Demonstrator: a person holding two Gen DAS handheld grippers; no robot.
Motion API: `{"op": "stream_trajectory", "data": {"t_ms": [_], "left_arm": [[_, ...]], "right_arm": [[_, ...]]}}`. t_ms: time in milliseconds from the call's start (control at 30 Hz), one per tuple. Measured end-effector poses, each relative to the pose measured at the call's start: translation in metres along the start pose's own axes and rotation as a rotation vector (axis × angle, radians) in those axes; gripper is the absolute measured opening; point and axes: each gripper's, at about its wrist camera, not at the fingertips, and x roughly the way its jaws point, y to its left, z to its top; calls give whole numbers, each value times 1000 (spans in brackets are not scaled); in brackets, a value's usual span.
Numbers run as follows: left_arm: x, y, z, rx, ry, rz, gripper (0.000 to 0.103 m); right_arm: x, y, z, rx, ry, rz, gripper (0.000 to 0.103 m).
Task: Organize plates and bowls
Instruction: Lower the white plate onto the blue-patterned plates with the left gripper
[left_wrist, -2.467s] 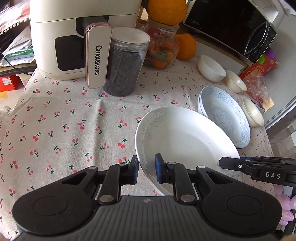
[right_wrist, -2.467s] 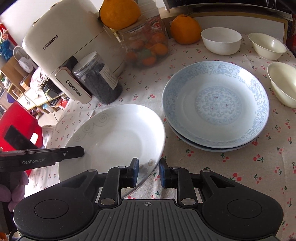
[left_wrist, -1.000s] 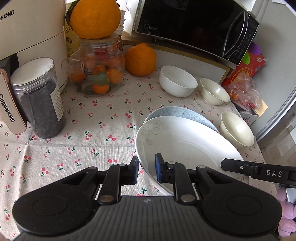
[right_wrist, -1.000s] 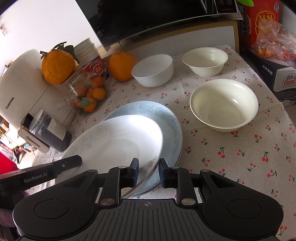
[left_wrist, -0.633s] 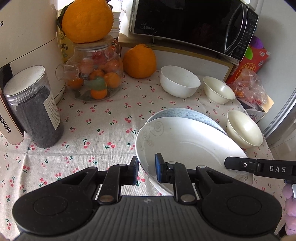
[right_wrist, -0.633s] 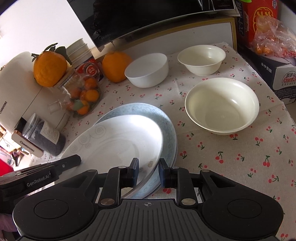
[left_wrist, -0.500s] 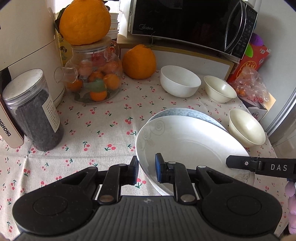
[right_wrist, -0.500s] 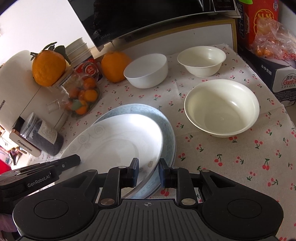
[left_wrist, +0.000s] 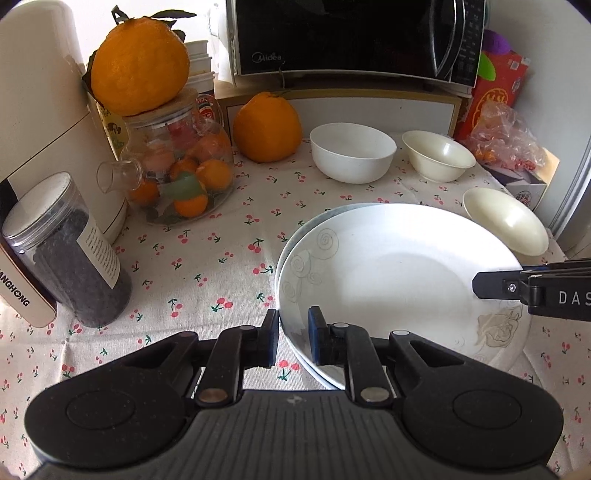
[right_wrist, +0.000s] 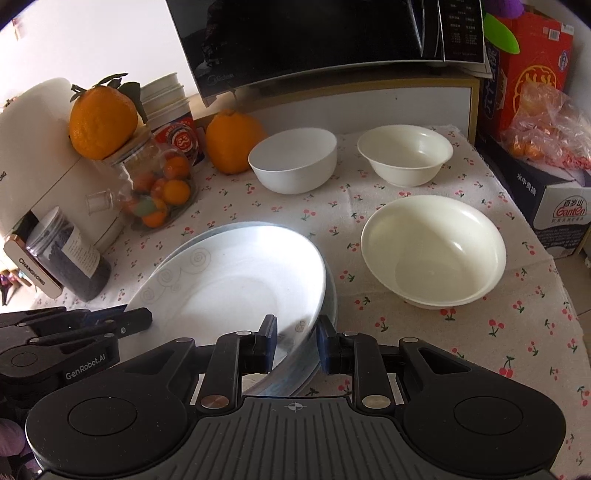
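Both grippers were on the white plate (left_wrist: 399, 273), one at each side of its rim. Left gripper (left_wrist: 293, 338) was clamped on the near-left rim, jaws narrow and just closing a touch further, pads either side of the edge. Right gripper (right_wrist: 295, 341) was clamped on the opposite rim, jaws narrow.

White plate sat over the blue plates (right_wrist: 330, 295), nearly covering them; only a thin blue edge showed at its back and right side. Could not tell whether it was fully seated or a hair above.

Three bowls stood apart on the cherry cloth (left_wrist: 207, 266): big cream bowl (right_wrist: 434, 249) just right of the plates, small cream bowl (right_wrist: 404, 153) behind it, white bowl (right_wrist: 293, 160) to that one's left. An orange (left_wrist: 266, 127) sat next to the white bowl, in front of the microwave (left_wrist: 354, 37). Fruit jar (left_wrist: 177, 173) and dark-filled jar (left_wrist: 70, 251) were at the left, well clear of the plates.
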Motion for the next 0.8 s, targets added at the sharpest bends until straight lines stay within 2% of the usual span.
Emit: {"op": "stream_trajectory", "data": {"t_ms": [533,800], "left_arm": [[1,-3,0,18,9,16,12],[1,-2,0,14,10,10,12]], "right_arm": [[-1,14,-3,-148,20,-87,23],[-4,15,-2,-168,10,-86,23]]}}
